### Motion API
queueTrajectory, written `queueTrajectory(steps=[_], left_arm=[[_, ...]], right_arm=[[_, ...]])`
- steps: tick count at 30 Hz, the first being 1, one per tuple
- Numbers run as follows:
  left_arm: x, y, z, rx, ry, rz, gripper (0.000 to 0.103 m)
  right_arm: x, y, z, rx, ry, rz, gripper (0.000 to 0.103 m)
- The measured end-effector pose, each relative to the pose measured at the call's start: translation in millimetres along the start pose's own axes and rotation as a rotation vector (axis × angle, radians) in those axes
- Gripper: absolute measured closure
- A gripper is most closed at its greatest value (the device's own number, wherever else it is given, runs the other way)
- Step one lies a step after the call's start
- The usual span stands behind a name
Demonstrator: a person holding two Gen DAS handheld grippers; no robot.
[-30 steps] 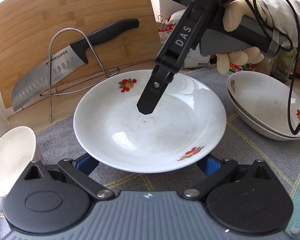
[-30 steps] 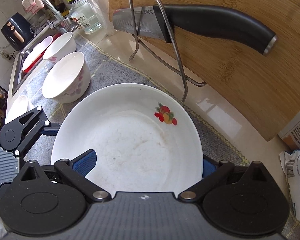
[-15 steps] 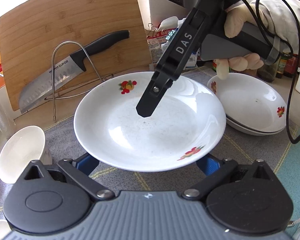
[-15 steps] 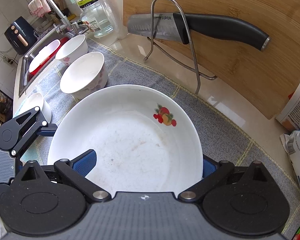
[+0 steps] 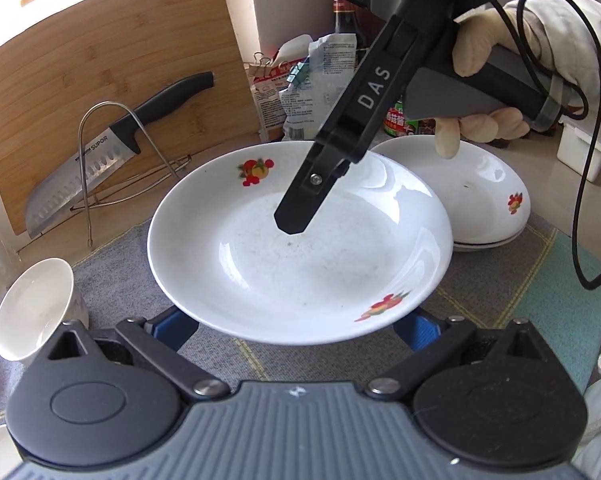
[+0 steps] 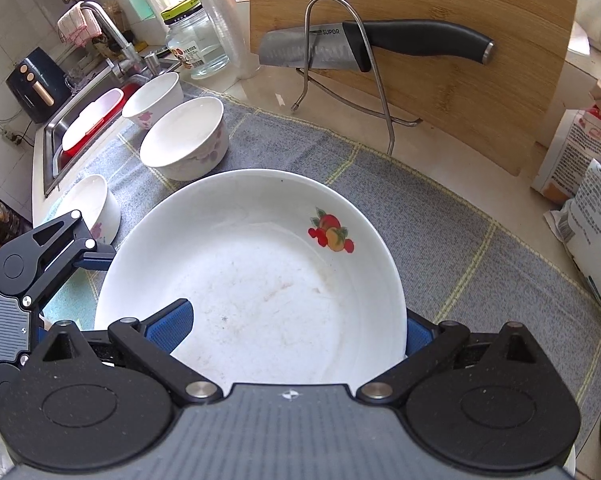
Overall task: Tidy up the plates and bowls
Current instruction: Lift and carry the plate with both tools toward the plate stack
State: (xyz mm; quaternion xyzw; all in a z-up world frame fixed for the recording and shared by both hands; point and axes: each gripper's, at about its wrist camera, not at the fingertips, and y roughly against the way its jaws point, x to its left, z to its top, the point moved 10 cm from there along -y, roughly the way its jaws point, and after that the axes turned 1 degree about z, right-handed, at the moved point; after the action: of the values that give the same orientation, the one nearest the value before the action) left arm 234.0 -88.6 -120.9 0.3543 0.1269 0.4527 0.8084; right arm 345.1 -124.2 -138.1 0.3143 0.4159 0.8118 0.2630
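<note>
Left of the left gripper [image 5: 296,322] stands a small bowl [image 5: 36,304]; its jaws are closed on the near rim of the plate [image 5: 296,248], held clear of the mat. The right gripper [image 6: 296,330] clamps the opposite rim, evidently sharing the load. Ahead right sits the plate stack [image 5: 476,196], the likely destination
</note>
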Motion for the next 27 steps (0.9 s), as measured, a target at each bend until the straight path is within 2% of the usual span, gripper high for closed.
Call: queueTrajectory(steps=[7,27], left_arm=[[-21,6,5,-0.016,-0.041,-0.040,0.001],[-76,-7,24,-0.036,-0.153,-0.183,0.001]], right_arm=[[-5,20,-21,-0.033,-0.038,-0.033,0.000],[-39,68,-80,-0.089,-0.186,-0.132,0.000]])
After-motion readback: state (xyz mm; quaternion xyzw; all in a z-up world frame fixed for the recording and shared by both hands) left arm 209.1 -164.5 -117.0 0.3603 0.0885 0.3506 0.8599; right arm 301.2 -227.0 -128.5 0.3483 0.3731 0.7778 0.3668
